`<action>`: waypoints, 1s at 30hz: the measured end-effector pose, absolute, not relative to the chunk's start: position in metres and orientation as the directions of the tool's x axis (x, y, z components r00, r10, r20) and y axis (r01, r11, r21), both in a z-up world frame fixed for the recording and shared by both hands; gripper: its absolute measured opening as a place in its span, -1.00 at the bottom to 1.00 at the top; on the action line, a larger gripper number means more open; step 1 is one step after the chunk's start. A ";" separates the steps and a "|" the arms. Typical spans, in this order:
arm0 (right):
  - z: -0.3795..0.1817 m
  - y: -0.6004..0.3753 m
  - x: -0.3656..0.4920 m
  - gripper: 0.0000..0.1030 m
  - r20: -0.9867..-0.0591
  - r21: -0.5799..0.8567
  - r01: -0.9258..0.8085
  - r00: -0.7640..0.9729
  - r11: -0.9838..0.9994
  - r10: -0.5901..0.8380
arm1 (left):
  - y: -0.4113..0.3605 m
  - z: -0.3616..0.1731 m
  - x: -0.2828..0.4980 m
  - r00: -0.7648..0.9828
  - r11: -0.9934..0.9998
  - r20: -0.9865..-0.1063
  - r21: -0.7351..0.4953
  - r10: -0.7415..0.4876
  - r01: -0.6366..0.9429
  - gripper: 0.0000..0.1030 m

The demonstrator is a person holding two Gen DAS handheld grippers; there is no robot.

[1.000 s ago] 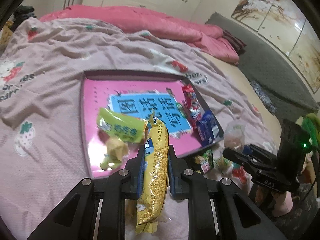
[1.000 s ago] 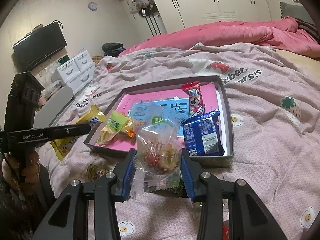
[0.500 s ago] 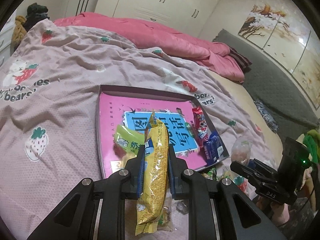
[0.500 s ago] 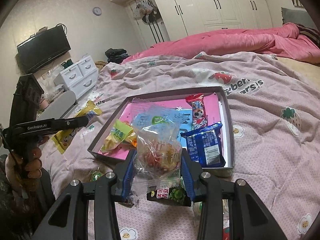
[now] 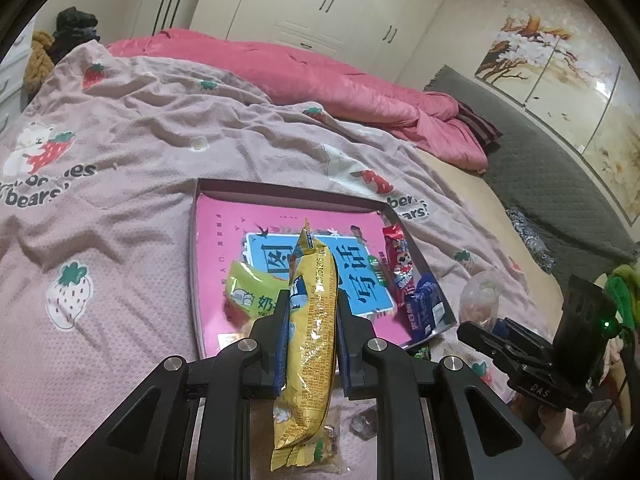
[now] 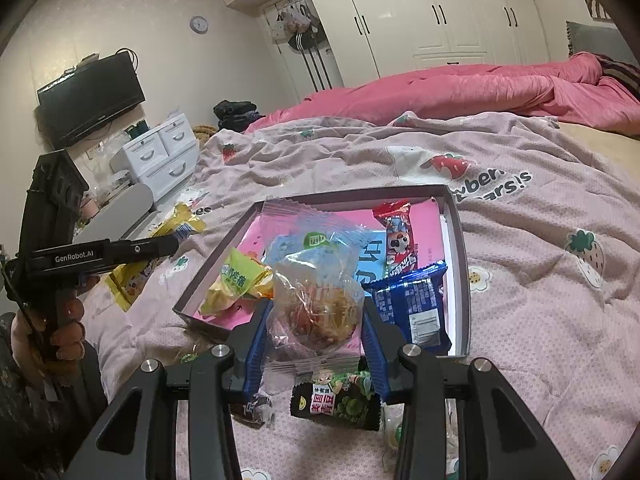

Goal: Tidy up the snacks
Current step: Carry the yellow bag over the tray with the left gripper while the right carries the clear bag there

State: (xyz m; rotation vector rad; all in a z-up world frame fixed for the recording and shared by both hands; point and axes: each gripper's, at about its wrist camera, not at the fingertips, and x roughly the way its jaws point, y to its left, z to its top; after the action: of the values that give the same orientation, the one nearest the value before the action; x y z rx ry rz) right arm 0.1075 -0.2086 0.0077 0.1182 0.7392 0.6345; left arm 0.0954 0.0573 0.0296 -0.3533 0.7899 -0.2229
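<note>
Clamped in my left gripper (image 5: 310,328) is a long yellow snack packet (image 5: 312,344), held above the near edge of the shallow box (image 5: 288,192) on the bed (image 5: 120,160). Inside the box lie a green packet (image 5: 250,290), a red candy bar (image 5: 398,258) and a blue packet (image 6: 412,304). Further right, my right gripper (image 6: 314,332) pinches a clear bag of snacks (image 6: 314,300) over a dark packet (image 6: 336,404) on the bed.
</note>
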 end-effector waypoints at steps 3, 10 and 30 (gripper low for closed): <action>0.009 -0.209 0.109 -0.17 -0.585 0.319 -0.499 0.565 0.806 0.582 | 0.056 0.030 0.098 0.684 0.917 -0.650 -0.393 -0.329 0.068 -0.62; 0.010 -0.209 0.114 -0.17 -0.577 0.324 -0.501 0.568 0.803 0.587 | 0.054 0.029 0.101 0.687 0.918 -0.649 -0.390 -0.326 0.067 -0.61; 0.012 -0.201 0.135 -0.17 -0.557 0.332 -0.529 0.559 0.781 0.614 | 0.044 0.024 0.116 0.691 0.920 -0.654 -0.389 -0.308 0.042 -0.61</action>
State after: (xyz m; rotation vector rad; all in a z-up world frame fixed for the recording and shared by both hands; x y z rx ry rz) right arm 0.1346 -0.2008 0.0116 0.1315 0.7076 0.6762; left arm 0.1160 0.0440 0.0239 -0.3610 0.7873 -0.2001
